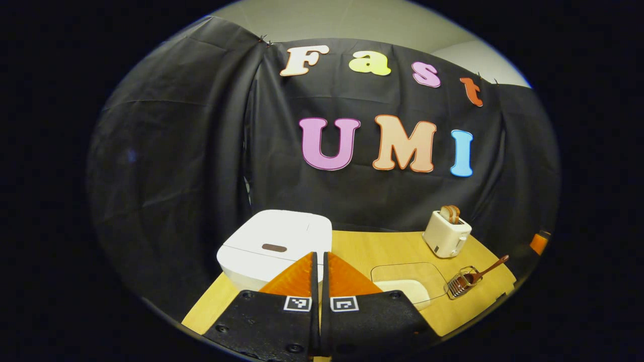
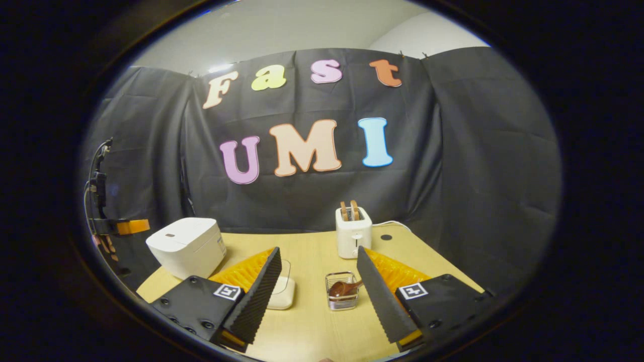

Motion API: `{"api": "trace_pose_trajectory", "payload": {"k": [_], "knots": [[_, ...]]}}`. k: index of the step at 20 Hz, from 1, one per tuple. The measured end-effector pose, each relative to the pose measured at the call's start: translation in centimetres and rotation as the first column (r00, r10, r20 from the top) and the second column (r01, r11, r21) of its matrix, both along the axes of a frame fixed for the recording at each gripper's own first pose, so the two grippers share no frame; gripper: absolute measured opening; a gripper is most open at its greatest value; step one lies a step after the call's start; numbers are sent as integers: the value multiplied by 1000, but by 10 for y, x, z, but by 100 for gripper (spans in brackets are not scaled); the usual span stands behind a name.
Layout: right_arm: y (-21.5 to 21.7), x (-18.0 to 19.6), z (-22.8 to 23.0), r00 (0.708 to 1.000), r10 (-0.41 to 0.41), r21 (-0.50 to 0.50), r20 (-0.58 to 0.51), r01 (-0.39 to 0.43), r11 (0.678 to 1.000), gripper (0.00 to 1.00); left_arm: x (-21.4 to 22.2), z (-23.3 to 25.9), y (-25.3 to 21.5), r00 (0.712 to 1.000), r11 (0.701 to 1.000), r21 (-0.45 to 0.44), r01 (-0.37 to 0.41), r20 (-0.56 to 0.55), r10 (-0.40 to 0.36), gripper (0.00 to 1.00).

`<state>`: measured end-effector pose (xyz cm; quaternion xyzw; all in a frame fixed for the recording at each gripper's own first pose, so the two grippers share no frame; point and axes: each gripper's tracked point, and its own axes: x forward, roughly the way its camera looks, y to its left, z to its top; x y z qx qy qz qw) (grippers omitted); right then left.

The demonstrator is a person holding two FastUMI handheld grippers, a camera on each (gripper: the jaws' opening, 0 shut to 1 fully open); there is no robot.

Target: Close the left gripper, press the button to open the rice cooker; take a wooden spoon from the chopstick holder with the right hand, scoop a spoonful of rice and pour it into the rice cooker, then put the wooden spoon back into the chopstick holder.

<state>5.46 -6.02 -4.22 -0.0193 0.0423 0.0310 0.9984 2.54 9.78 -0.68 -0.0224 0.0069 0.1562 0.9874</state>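
In the left gripper view, the left gripper [image 1: 320, 261] has its two fingers pressed together with only a thin seam between them, and nothing is caught there. It hangs above the near edge of the table [image 1: 372, 249], its tips in front of the cooker [image 1: 275, 245], which stands at the table's left with its lid down; whether the tips touch the cooker cannot be told. Just right of the fingers lies a clear-lidded rice box [image 1: 410, 284], partly hidden by the right finger. Further right is the wire holder [image 1: 462, 282] with the spoon [image 1: 485, 270] leaning out of it toward the right. Behind them stands a toaster [image 1: 447, 234] with bread in its slots.

In the right gripper view, the left gripper [image 2: 123, 227] shows at the far left edge. The cooker [image 2: 187, 246] is next, then the rice box [image 2: 283, 294], half hidden behind a finger. The right gripper [image 2: 317, 271] is spread wide and holds nothing, hovering over the table [image 2: 312, 322]. Between its fingers sits the holder [image 2: 342, 296] with the spoon [image 2: 343, 288] in it, clear of both fingers. The toaster [image 2: 353, 233] stands behind.
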Motion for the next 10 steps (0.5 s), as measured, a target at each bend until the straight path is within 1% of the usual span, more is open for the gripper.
{"api": "trace_pose_trajectory", "payload": {"k": [2,4,6,10], "knots": [[0,7,-3,1000,-5,-12,-3,5,1000,99,6,3,16,1000,1000,17,-19,5,19,0],[6,12,-6,1000,-15,-9,-17,15,1000,99,15,5,29,1000,999,32,-20,5,20,0],[19,17,-2,1000,-26,3,-11,26,1000,99,26,7,40,1000,999,40,-6,-2,6,0],[42,24,3,996,-84,0,3,84,996,99,51,2,63,998,997,53,47,-44,-45,0]]}}
